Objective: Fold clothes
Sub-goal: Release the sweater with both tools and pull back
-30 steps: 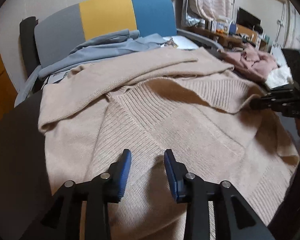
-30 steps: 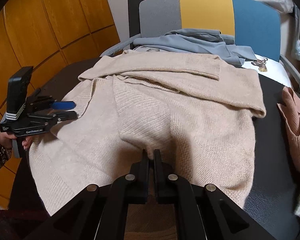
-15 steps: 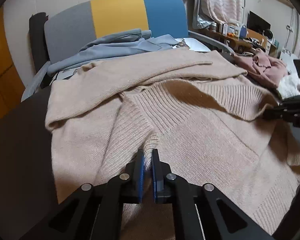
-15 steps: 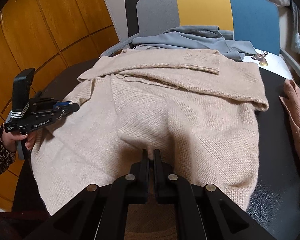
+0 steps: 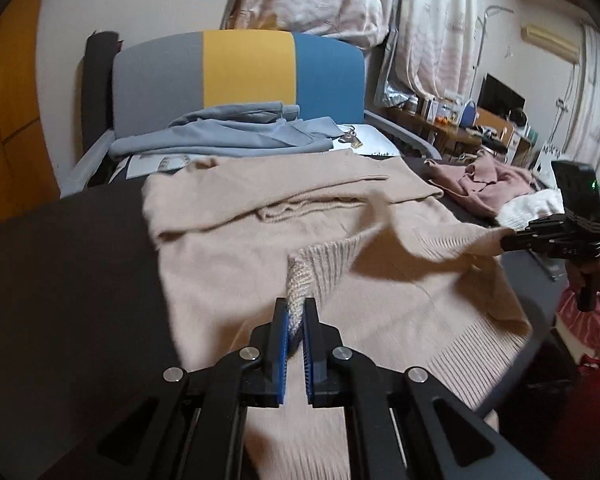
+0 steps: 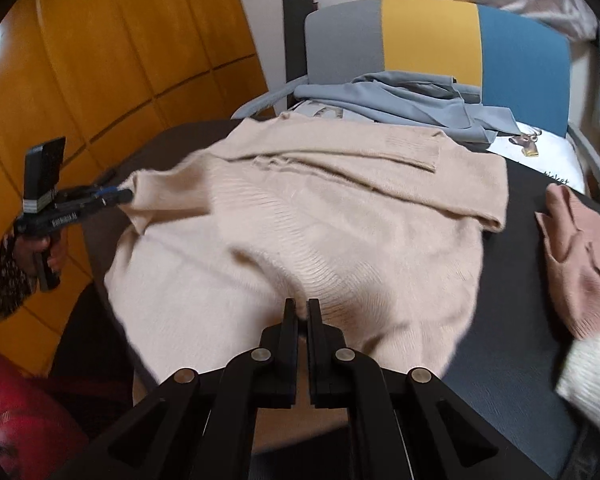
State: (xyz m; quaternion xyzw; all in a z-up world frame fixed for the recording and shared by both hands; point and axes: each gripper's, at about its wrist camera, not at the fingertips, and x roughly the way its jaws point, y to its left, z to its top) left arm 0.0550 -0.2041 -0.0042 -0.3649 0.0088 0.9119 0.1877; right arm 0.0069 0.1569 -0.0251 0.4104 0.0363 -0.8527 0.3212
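A beige knit sweater (image 5: 260,240) lies spread on a dark table (image 5: 60,280), its sleeves folded across the far part. My left gripper (image 5: 296,308) is shut on a pinch of the sweater's ribbed hem, lifted off the table. It also shows at the left of the right wrist view (image 6: 120,196). My right gripper (image 6: 301,308) is shut on the sweater's (image 6: 319,208) hem at the other corner, also raised. It shows at the right of the left wrist view (image 5: 507,240). The hem hangs stretched between both grippers.
A grey, yellow and blue chair (image 5: 240,76) stands behind the table with a blue-grey garment (image 5: 228,136) on it. A pink garment (image 6: 579,256) and a white knit (image 6: 591,376) lie on the table's right side. Orange wood panels (image 6: 100,60) are at left.
My left gripper closed on the sweater's hem. Both grippers then lifted the hem off the table and the near part of the sweater rose with them.
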